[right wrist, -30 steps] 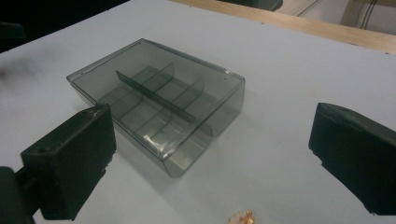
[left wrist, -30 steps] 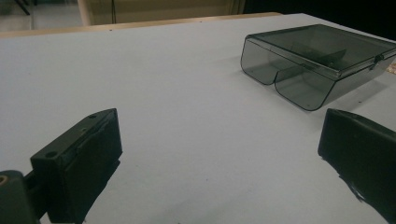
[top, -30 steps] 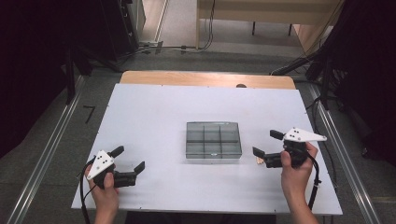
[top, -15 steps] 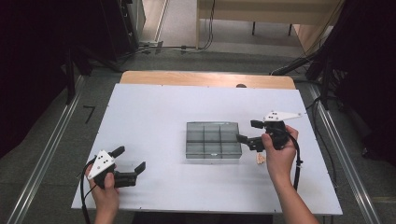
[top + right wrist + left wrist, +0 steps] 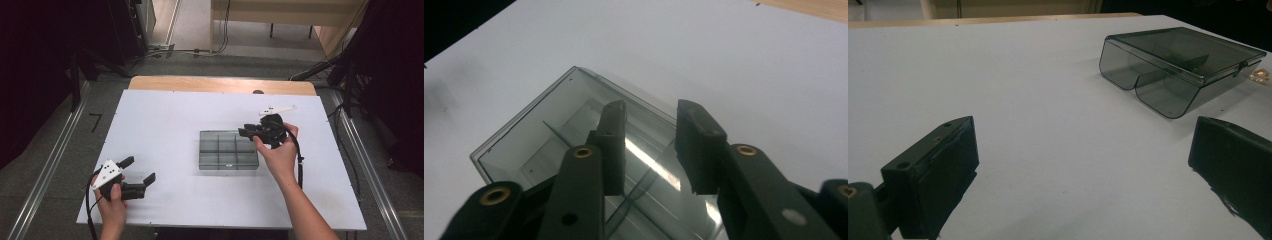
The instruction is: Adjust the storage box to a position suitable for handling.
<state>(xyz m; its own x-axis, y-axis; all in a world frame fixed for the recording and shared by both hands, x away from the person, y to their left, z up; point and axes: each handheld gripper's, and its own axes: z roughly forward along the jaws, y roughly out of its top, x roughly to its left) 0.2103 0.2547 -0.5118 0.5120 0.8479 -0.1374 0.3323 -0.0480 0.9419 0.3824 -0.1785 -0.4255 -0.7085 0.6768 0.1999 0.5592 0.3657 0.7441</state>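
I count one smoky clear compartment box on the white desk, split into six compartments. Just beside the box, on its right, lies one small tan object. I run two grippers: one left gripper, one right gripper.

Place: you work in a lab or workshop.
Signs: white table, floor cables, metal rails.

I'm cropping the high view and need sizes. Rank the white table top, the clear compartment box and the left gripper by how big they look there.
1. White table top
2. Clear compartment box
3. Left gripper, which looks only a little smaller than the box; it sits nearer the camera, so that ranking is unsure.
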